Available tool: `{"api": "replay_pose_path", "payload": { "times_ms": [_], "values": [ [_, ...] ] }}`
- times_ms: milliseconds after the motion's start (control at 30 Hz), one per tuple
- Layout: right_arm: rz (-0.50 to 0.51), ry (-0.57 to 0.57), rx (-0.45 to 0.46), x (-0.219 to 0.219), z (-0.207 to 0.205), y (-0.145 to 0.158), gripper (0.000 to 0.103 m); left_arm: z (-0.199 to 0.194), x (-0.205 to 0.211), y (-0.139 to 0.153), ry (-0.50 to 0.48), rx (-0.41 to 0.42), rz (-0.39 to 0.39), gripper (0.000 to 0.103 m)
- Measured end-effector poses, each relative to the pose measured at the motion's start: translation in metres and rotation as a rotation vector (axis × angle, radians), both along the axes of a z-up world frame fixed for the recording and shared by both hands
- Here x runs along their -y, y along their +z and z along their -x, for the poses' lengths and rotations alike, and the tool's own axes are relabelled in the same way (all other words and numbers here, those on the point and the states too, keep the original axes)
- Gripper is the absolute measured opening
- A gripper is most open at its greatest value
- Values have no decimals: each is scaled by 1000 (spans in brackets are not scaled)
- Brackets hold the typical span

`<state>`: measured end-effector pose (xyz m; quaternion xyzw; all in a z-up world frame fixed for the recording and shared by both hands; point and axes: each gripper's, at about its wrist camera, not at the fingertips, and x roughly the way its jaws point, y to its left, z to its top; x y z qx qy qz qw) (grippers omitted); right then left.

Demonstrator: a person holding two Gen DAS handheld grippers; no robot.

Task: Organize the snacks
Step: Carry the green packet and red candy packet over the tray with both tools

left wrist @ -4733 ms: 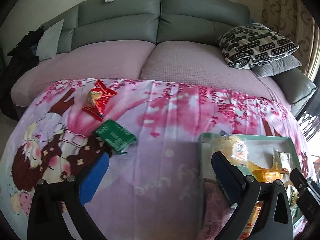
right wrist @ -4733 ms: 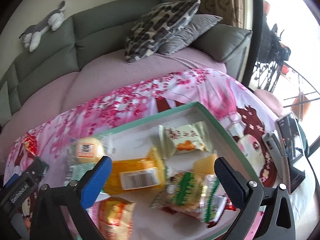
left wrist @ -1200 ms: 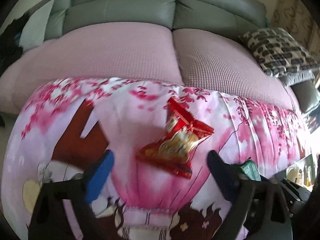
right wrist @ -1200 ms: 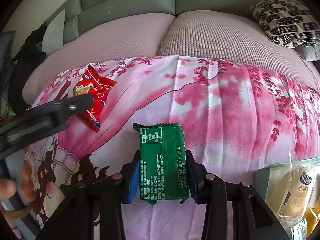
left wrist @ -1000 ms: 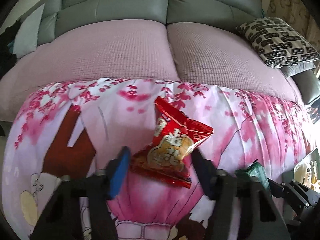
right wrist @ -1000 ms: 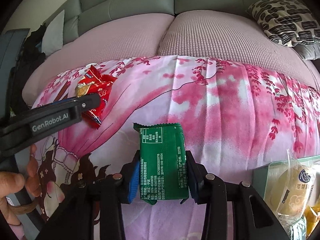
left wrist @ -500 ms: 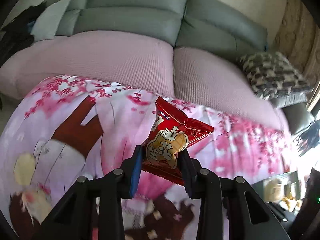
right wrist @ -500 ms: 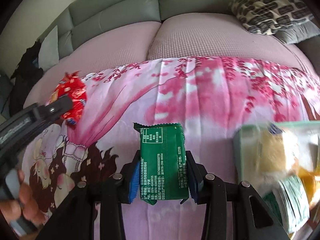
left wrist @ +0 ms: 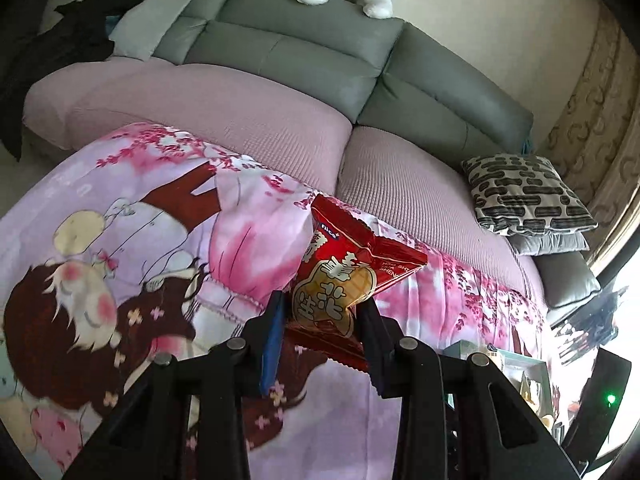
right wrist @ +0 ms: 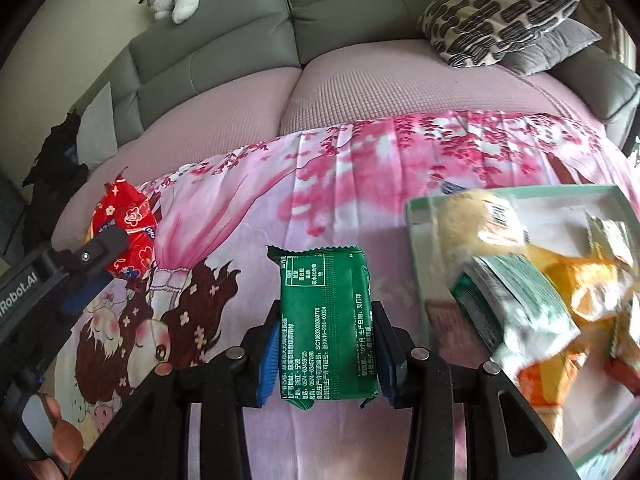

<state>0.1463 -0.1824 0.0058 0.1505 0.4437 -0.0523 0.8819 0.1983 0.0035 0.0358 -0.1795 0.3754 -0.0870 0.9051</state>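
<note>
Both snacks were up off the pink cloth (right wrist: 352,184): the left gripper (left wrist: 320,332) clamped on the red packet (left wrist: 344,276), the right gripper (right wrist: 326,356) on the green packet (right wrist: 326,320). Next, I judged, each needed carrying over the tray (right wrist: 416,216) and releasing among the snacks there

Tray (right wrist: 416,216) of packets on the cloth (right wrist: 340,168) at right, sofa (right wrist: 360,80) behind, apparently touching

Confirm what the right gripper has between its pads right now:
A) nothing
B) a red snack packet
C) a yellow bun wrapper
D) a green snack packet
D: in the right wrist view the right gripper is shut on the green snack packet, its pads pressing both long edges, while the red snack packet sits in the left gripper.
</note>
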Motion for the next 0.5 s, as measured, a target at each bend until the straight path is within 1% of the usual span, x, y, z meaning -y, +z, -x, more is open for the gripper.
{"api": "replay_pose_path", "payload": {
  "times_ms": [100, 233, 400, 500],
  "values": [
    [0, -12, 15, 4, 16, 6, 43, 10, 3, 5, 8, 8, 24, 37],
    [15, -16, 41, 8, 27, 15, 43, 24, 15, 14, -8, 37, 26, 37],
    [16, -25, 77, 15, 33, 27, 43, 35, 31, 25, -34, 81, 6, 37],
    [7, -27, 91, 19, 36, 31, 43, 38, 38, 28, -43, 94, -9, 38]
  ]
}}
